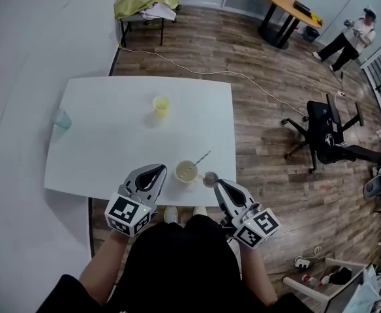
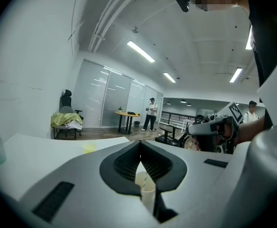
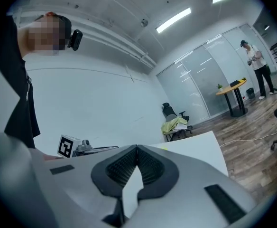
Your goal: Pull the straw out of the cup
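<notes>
Wood-plank flooring surrounds a white table (image 1: pixel 99 142), whose near edge is partly covered by the black-clad person holding the tools. Near that edge, low and centre in the head view, stands the pale cup (image 1: pixel 186 171) with the straw (image 1: pixel 202 157) in it. The straw leans, its long axis running from the cup's mouth up toward the upper right of the frame, with its free end over bare tabletop. Just right of the cup sits a small round grey thing (image 1: pixel 210 178), too small to identify. The left tool (image 1: pixel 158 170) lies just left of the cup and the right tool (image 1: pixel 218 183) just right of the grey thing. Each has its jaw tips pressed together with nothing between them. From the left tool's own view, only a sliver of the cup (image 2: pixel 148 191) and a striped bit of straw (image 2: pixel 143 181) show through the gap below the closed tips. Farther back, a yellow cup (image 1: pixel 161 104) stands mid-table, and a faint clear cup (image 1: pixel 62 119) sits at the left edge.
</notes>
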